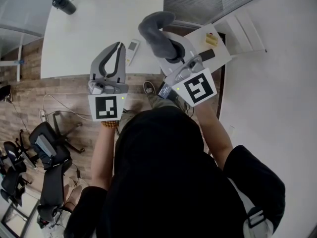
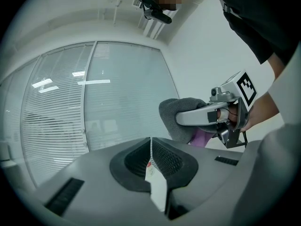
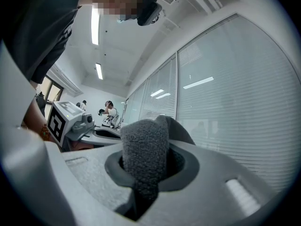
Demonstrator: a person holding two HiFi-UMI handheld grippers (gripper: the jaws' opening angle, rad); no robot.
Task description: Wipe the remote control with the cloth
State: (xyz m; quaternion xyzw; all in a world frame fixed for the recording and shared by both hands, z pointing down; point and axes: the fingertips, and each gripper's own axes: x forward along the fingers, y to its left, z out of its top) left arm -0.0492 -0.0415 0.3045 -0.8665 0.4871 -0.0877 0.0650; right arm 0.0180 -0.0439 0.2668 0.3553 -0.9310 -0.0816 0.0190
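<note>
The white remote control (image 1: 132,51) lies on the white table (image 1: 79,43), just to the right of my left gripper's tips. My left gripper (image 1: 120,45) is held level over the table's near edge, its pads shut together with nothing between them. In the left gripper view (image 2: 151,142) only a white sliver with a red mark shows in the slit below the tips. My right gripper (image 1: 171,51) is shut on a folded grey cloth (image 1: 156,29). The cloth sticks out past its jaws, above and to the right of the remote. The right gripper view shows the cloth (image 3: 143,154) pinched upright.
A black bottle (image 1: 64,4) lies at the table's far left. To the right, a white surface (image 1: 223,53) holds a yellow item (image 1: 211,38). Office chairs (image 1: 49,152) and cables stand on the wooden floor at the left. Glass walls with blinds (image 2: 94,117) are ahead.
</note>
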